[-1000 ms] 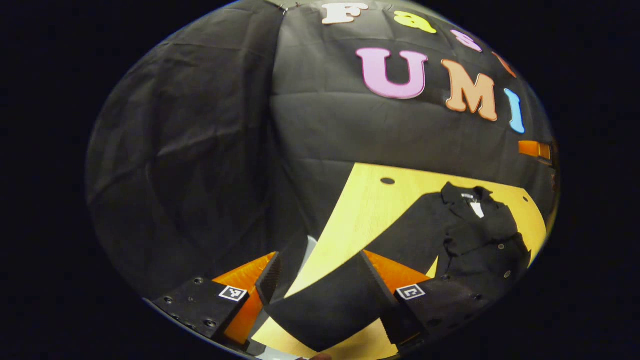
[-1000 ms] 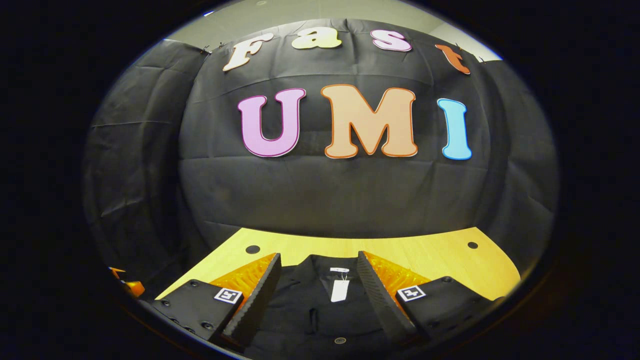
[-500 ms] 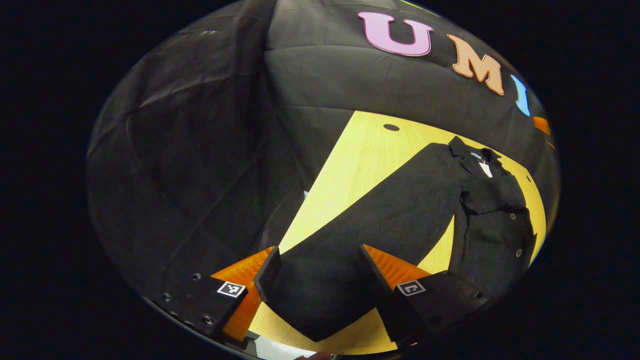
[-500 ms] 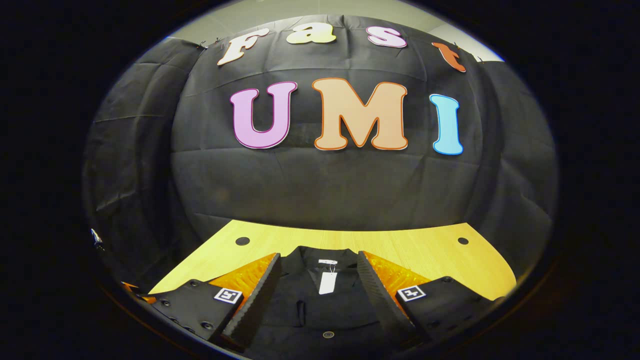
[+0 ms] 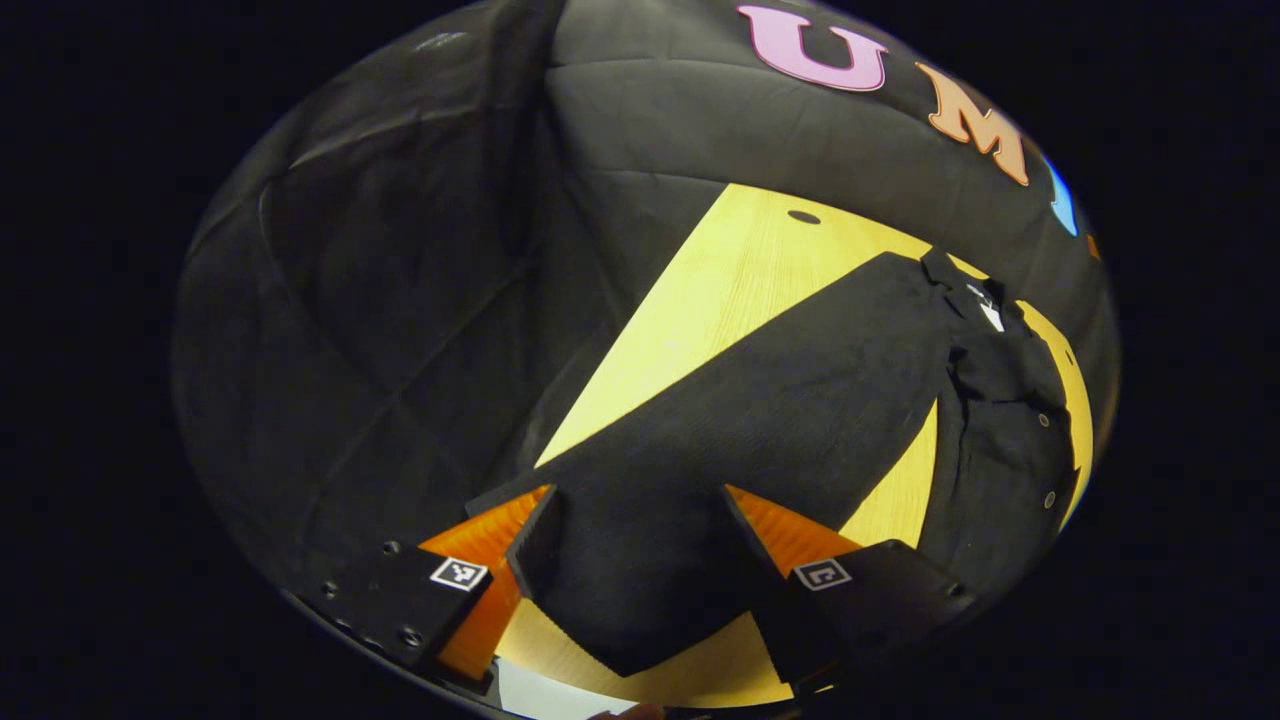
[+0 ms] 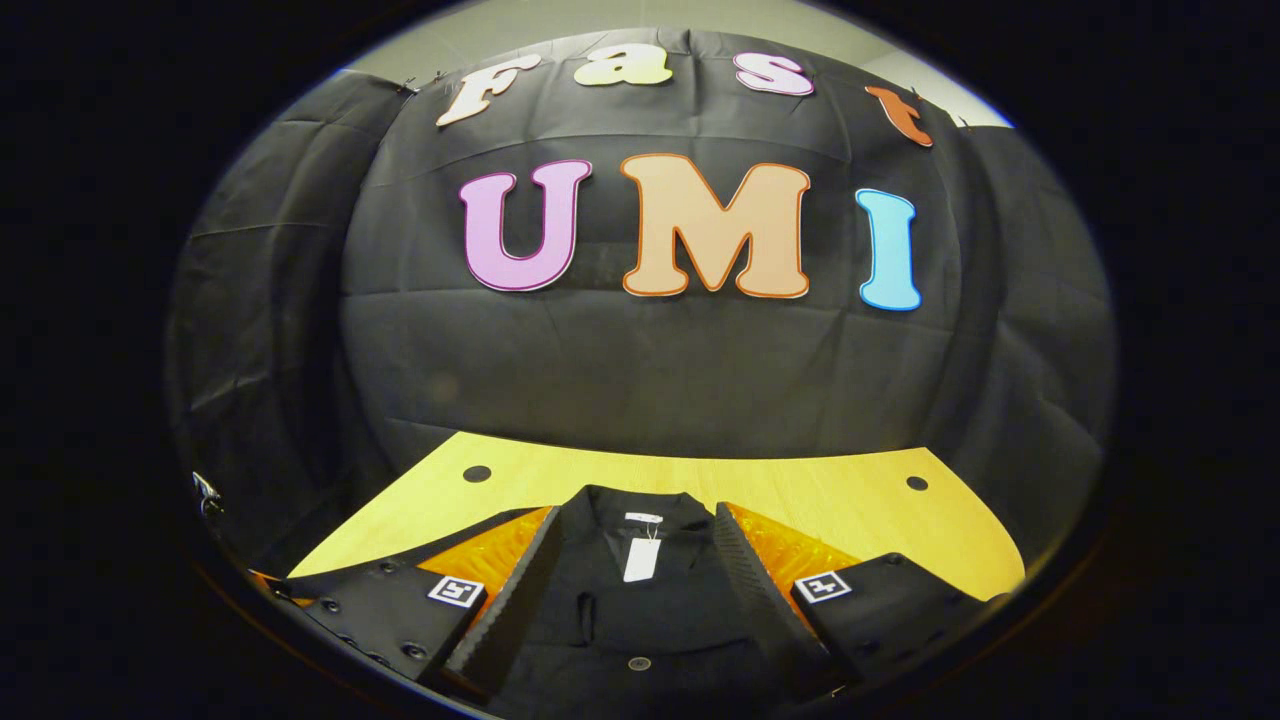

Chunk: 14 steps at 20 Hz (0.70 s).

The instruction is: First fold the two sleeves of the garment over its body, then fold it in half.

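Worktop (image 6: 800, 495): black garment (image 6: 640, 610) is laid flat on it.
Left tool (image 5: 630, 540): spread apart over the garment's sleeve (image 5: 760, 400).
Right tool (image 6: 635, 590): spread apart over the garment's collar (image 6: 640, 500).

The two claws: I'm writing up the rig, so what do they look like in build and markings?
Left claw and right claw look alike: two flat, wedge-shaped fingers with toothed inner edges, ribbed orange panels behind them, and black bolted mounting blocks, each bearing a small square black-and-white tag. No cables show.

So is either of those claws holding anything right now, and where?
Neither: the left gripper hangs open around the sleeve; the right gripper hangs open above the shirt's collar.
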Tool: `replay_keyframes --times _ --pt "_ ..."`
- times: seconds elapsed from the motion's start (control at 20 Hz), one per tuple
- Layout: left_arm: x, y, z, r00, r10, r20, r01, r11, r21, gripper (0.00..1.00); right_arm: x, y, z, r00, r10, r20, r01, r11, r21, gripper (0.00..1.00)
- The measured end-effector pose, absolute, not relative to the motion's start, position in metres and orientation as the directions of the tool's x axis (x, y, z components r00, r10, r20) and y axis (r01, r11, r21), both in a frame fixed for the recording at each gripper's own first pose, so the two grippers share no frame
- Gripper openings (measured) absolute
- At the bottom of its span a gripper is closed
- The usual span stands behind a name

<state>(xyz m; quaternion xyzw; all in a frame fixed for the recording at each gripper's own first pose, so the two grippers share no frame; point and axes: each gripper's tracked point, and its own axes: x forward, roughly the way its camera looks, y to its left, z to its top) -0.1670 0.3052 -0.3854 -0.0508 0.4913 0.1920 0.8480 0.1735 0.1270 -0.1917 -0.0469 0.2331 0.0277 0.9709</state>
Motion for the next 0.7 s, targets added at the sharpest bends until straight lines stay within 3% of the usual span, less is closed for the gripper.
replay_keyframes --times 0.1,0.2,0.45,0.55,0.7 --pt "-0.168 0.302 -0.384 0.455 0.27 -0.848 -0.367 0.925 0.097 0.93 0.172 0.121 -0.193 0.887 0.028 -0.461 -0.07 0.995 -0.074 0.96" --pt "-0.168 0.295 -0.384 0.457 0.255 -0.852 -0.349 0.933 0.092 0.78 0.168 0.115 -0.194 0.884 0.027 -0.466 -0.073 0.994 -0.081 0.97" --pt "-0.166 0.279 -0.381 0.457 0.252 -0.853 -0.34 0.936 0.094 0.09 0.163 0.092 -0.189 0.887 0.01 -0.461 -0.057 0.994 -0.088 0.96" --pt "-0.165 0.277 -0.377 0.45 0.253 -0.857 -0.364 0.928 0.083 0.02 0.161 0.083 -0.184 0.891 0.004 -0.455 -0.046 0.996 -0.082 0.96" --pt "-0.16 0.277 -0.369 0.445 0.239 -0.863 -0.425 0.905 0.032 0.0 0.157 0.067 -0.18 0.894 -0.011 -0.447 -0.029 0.996 -0.083 0.96"
